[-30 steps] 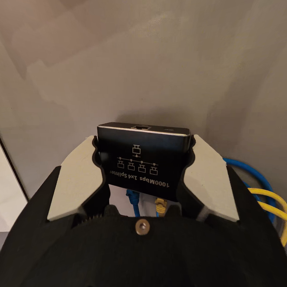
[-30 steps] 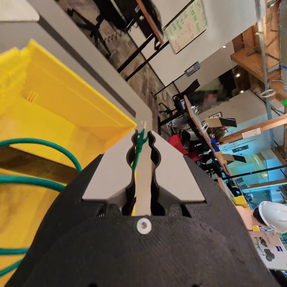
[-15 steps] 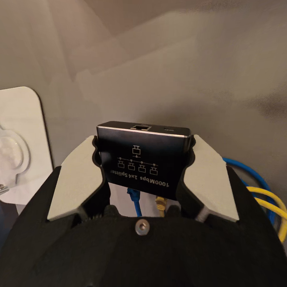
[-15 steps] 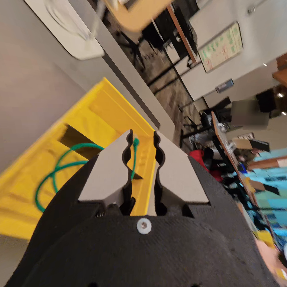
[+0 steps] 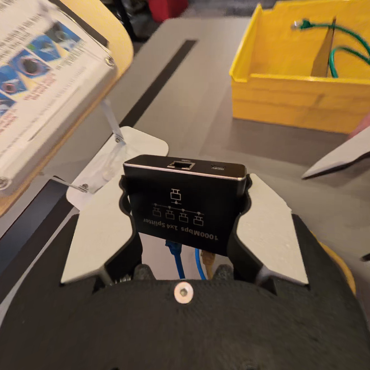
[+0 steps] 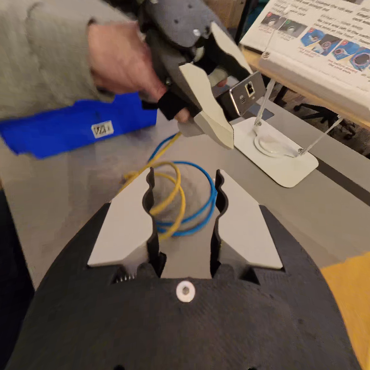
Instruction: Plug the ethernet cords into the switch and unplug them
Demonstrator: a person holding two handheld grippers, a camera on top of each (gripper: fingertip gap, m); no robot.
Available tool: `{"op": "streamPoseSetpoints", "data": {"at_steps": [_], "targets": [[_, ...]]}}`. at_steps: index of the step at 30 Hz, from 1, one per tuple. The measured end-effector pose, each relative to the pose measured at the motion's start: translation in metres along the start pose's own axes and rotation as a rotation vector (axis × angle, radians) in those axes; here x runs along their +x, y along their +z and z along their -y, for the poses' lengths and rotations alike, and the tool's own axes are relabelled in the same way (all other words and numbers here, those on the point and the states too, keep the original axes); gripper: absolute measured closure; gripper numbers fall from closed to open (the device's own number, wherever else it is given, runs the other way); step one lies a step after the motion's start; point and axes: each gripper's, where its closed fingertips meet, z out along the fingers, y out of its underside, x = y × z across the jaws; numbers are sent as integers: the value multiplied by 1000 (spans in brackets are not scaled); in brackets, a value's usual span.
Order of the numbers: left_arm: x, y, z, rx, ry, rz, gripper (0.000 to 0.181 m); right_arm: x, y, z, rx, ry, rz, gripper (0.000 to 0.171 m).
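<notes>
Left gripper, fingers clamped on the two short sides of the black ethernet switch, which is held clear of the grey table. The switch's far face shows one vacant port; on its near face a blue cord and a yellow cord are plugged in and trail back under the gripper body. The right wrist view shows the same cords looping loosely on the table: blue loop, yellow loop.

Right gripper, fingers spread and holding nothing, poised above those loops. A green cord lies in the yellow bin, its plug near the far wall, well apart from both grippers. A clear-legged sign stand on a white base sits just beyond the switch.

Judged stage: two cords remain seated and are probably next to be unplugged.

Hazards:
- Pulling a cord by its loop rather than at the plug would leave the latch tab engaged; the plug would hold and the switch could twist or slip out of the left fingers.
- The blue and yellow loops overlap, so closing on one may catch both.
- The lifted switch sits near the sign stand; a jerk at release could knock it.
</notes>
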Motion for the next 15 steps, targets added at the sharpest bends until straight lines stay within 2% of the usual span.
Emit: {"op": "streamPoseSetpoints", "data": {"at_steps": [3,6,8,12,14,15], "targets": [[-5,-9,14,73,-73,81,73,2,24,10,60,96,0,106],[-4,-16,24,129,-145,122,74,3,41,17,77,55,-42,103],[-2,-19,29,166,-207,138,73,9,54,15,95,60,-59,106],[9,-23,36,207,-303,137,73,18,73,19,207,236,-7,114],[14,-26,37,206,-307,146,73,15,74,28,290,246,41,132],[15,-26,37,200,-301,155,74,10,75,30,299,230,69,148]]}}
